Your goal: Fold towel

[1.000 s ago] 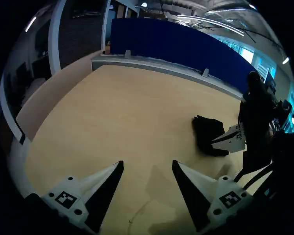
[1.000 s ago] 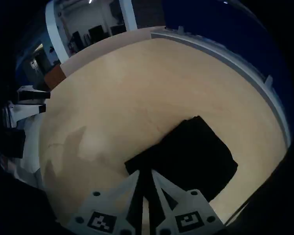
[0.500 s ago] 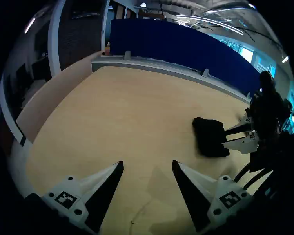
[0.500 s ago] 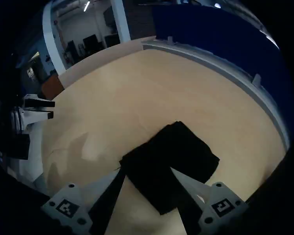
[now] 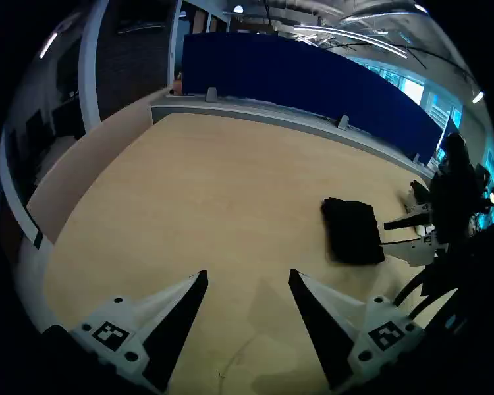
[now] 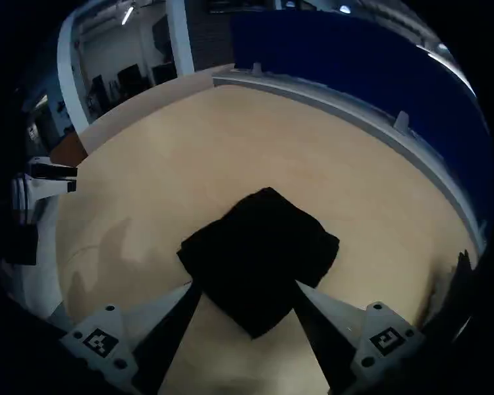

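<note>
My right tool (image 6: pixel 246 289) is spread wide and holds nothing, low in the right gripper view. The black towel (image 6: pixel 260 257) lies on the tan bench (image 6: pixel 181 164) in the middle of that view, and its near corner pokes into the tool's gap. It looks folded into a small, thick square. My left tool (image 5: pixel 247 296) is spread wide too, over bare bench, with the towel far off at the right. I think the towel is soft, light and floppy, so I would pinch an edge through all its layers.

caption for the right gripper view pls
Open right gripper framing a folded black towel on a light wooden table.
</note>
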Available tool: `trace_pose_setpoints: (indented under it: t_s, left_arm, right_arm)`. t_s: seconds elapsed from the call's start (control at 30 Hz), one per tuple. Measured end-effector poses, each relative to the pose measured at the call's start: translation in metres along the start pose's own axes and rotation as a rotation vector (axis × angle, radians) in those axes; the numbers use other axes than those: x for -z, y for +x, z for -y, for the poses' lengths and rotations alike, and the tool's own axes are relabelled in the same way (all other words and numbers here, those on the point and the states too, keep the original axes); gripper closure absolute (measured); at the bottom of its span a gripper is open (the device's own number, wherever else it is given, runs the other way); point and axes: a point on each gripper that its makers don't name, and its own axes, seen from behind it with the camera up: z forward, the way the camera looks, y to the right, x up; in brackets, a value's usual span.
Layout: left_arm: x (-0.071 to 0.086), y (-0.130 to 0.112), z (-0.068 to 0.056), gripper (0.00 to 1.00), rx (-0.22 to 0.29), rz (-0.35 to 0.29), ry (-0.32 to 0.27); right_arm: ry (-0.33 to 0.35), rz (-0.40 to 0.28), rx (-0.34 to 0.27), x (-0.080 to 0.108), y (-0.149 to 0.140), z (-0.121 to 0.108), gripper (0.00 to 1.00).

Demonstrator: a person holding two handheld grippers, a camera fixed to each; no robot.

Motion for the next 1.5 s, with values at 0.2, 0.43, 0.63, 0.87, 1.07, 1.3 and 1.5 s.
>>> trace_pose_setpoints:
  t_s: [0.2,0.43,0.63,0.87,1.07,1.3,1.5]
  left_arm:
    - [0.000,0.000,-0.002,0.09,-0.002,-0.001,-0.005]
    - [0.001,0.001,-0.002,0.09,-0.005,-0.003,-0.007]
    - [0.000,0.001,-0.001,0.09,-0.003,-0.003,-0.007]
    - [-0.002,-0.001,0.000,0.09,0.000,-0.001,-0.007]
    - [-0.003,-0.002,-0.001,0.09,0.000,0.000,-0.008]
    - [-0.002,-0.004,-0.002,0.09,-0.003,0.001,-0.008]
    - [-0.001,-0.004,-0.001,0.09,-0.002,0.001,-0.008]
  right_arm:
    - [-0.055,0.001,-0.028,0.005,-0.010,-0.007,0.00]
    - [-0.064,0.007,-0.052,0.006,-0.019,-0.008,0.00]
    - [-0.077,0.038,-0.045,0.004,-0.039,-0.007,0.00]
    - [-0.078,0.061,-0.063,-0.001,-0.061,-0.006,0.00]
    - [-0.066,0.058,-0.096,-0.002,-0.065,-0.005,0.13]
    - [-0.071,0.070,-0.118,-0.005,-0.072,-0.008,0.47]
    - [-0.084,0.060,-0.149,-0.007,-0.072,-0.012,0.73]
